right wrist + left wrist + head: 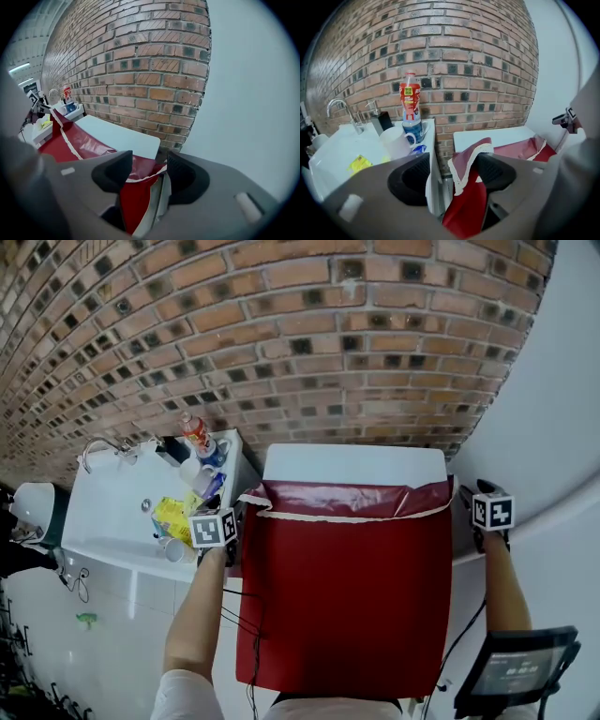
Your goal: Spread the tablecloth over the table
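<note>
A dark red tablecloth (347,587) with a white trim covers most of the white table (356,463); its far edge is folded back, leaving a bare strip by the brick wall. My left gripper (232,521) is at the cloth's far left corner. In the left gripper view that corner (468,157) hangs against one pad while the jaws of the left gripper (452,171) stand wide apart. My right gripper (473,507) is at the far right corner. In the right gripper view the trimmed corner (140,176) lies loosely between the parted jaws of the right gripper (149,171).
A white sink counter (112,512) stands left of the table, with a tap (98,448), a red-labelled bottle (410,101), a mug (396,140) and small items. A brick wall (309,343) runs behind. A screen device (516,671) sits at the bottom right.
</note>
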`<state>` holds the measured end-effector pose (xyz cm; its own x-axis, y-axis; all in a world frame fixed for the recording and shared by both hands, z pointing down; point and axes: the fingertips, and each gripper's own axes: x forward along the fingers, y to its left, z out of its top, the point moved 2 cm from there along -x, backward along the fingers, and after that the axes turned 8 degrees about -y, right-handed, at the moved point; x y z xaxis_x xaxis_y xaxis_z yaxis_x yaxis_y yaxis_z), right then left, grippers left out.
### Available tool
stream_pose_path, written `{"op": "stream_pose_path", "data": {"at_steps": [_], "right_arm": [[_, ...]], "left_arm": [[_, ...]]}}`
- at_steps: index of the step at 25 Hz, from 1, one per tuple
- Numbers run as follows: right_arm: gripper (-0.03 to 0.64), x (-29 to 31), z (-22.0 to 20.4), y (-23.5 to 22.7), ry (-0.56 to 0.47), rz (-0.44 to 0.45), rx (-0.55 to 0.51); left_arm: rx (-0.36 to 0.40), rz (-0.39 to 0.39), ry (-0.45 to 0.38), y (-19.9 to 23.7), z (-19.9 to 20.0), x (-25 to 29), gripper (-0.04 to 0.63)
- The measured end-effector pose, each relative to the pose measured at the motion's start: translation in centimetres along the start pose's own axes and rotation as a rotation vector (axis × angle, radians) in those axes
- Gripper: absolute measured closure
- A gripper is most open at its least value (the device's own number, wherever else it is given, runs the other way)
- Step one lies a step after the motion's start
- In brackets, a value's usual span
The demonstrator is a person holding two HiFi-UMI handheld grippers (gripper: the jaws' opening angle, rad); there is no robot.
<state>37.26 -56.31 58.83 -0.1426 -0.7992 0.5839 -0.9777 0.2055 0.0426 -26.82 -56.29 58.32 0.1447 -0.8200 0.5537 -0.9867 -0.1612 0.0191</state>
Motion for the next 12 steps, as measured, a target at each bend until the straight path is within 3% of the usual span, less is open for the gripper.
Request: {"op": "stream_pose_path", "data": {"at_steps": [12], "right_arm": [[0.419,-5.8,-3.3,9.2,-0.063,0.162,-0.010]], "left_arm": [[-0.092,0.032,-0.029,1.2,-5.2,-7.6,0.293]]}}
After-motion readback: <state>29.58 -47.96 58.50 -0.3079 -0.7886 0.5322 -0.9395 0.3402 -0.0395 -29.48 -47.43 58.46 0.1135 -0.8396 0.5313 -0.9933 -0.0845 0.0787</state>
